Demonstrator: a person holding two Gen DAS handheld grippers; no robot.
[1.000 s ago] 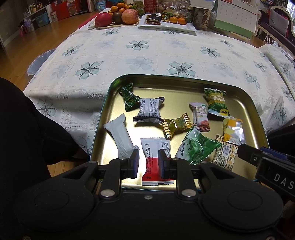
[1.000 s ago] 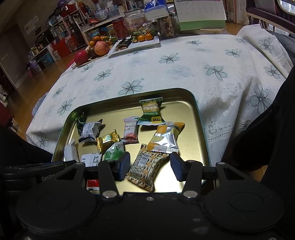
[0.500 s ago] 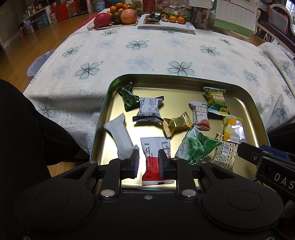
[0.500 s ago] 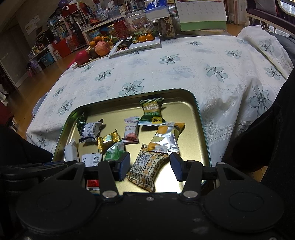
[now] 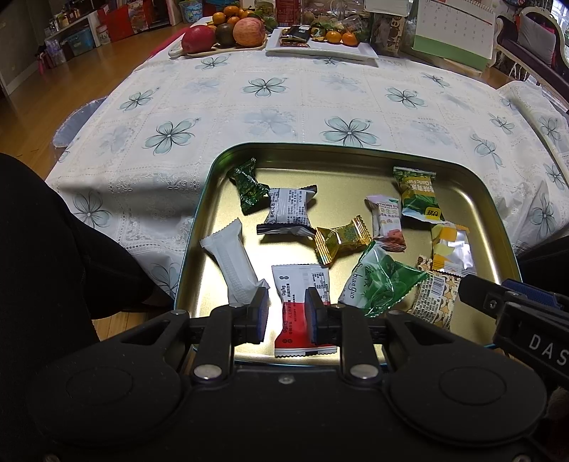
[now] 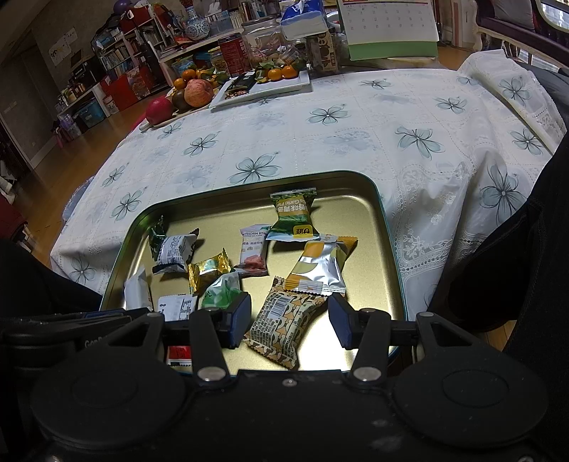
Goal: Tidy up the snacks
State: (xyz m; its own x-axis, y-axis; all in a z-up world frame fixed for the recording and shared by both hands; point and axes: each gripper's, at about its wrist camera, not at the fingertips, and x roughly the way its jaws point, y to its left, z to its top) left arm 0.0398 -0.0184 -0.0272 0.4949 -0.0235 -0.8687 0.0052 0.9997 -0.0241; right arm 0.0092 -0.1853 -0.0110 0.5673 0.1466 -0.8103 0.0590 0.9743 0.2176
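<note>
A gold metal tray (image 5: 341, 161) (image 6: 359, 220) sits at the near edge of the table and holds several wrapped snacks. My left gripper (image 5: 286, 314) hovers over the tray's near edge, its jaws a small gap apart, above a red and white packet (image 5: 300, 284). A white bar (image 5: 233, 261) lies to its left, a green bag (image 5: 382, 280) to its right. My right gripper (image 6: 290, 321) is open wide above a brown patterned packet (image 6: 284, 325). A yellow and silver packet (image 6: 320, 266) lies just beyond it.
The table wears a white cloth with blue flowers (image 5: 350, 129). At the far end stand a fruit plate with apples (image 5: 227, 33), a white tray with oranges (image 5: 322, 48) and a desk calendar (image 5: 453, 32). Dark clothing (image 6: 515, 248) is close on both sides.
</note>
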